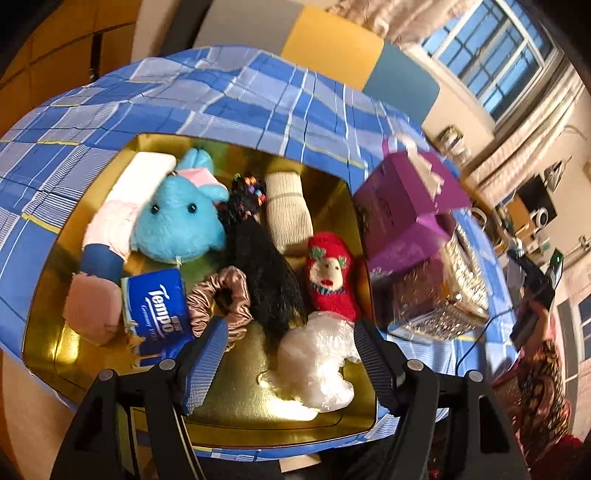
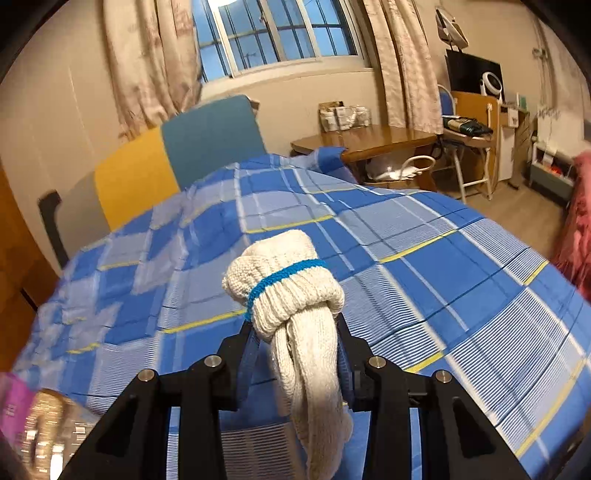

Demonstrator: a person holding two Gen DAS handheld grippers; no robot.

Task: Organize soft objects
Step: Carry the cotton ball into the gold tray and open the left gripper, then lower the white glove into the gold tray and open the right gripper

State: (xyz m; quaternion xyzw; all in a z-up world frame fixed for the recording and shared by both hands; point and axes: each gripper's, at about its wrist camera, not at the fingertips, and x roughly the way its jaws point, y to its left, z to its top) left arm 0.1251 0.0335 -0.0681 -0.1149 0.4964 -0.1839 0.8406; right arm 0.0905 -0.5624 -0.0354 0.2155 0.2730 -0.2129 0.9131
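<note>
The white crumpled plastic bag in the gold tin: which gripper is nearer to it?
Left. The left gripper hangs open directly over the plastic bag in the gold tin. The right gripper is over bare plaid bedspread, shut on a rolled white sock.

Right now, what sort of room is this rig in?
Most likely a bedroom or dorm-style living room: a blue plaid sheet over a bed-like surface, beige curtains beside a barred window, and a brown wooden desk with a chair.

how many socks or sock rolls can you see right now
3: a red Christmas sock and a beige ribbed roll in the gold tray, and a cream roll clamped in the right gripper. Others may be hidden.
</note>
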